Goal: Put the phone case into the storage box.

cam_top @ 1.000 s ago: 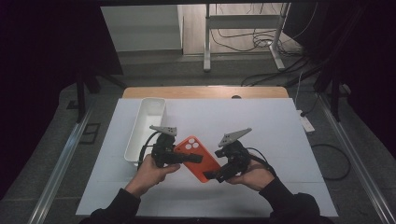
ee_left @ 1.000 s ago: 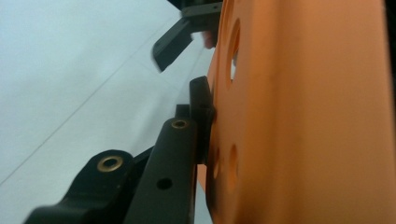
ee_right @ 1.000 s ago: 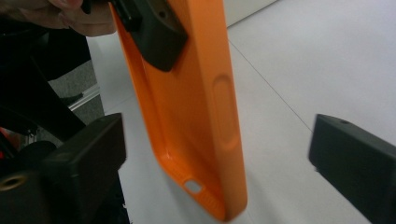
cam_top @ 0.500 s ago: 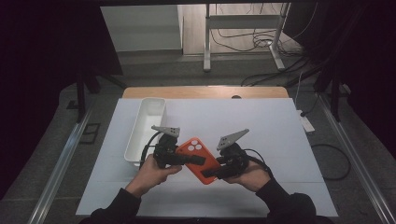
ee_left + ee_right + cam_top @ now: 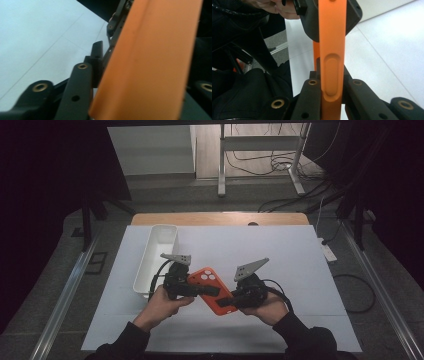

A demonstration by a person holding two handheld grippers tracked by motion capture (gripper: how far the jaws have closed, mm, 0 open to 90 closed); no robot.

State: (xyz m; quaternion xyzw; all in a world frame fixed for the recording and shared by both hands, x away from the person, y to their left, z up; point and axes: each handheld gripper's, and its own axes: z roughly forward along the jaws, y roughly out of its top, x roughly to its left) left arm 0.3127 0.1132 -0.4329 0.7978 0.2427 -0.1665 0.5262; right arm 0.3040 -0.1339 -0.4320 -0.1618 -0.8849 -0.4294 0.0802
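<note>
A handover is under way — the orange phone case hangs above the table's near edge. The right gripper has just clamped its lower end; the left gripper's jaws have just been opening, case between them. Next — left backs off.

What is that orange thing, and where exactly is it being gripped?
An orange phone case. The right hand-held gripper pinches its edge near the lower end; the left hand-held gripper, jaws just loosening, straddles its upper end.

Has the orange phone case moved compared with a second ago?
Yes. The orange phone case has shifted slightly toward the white tray at the left and turned more upright, held between both claws.
</note>
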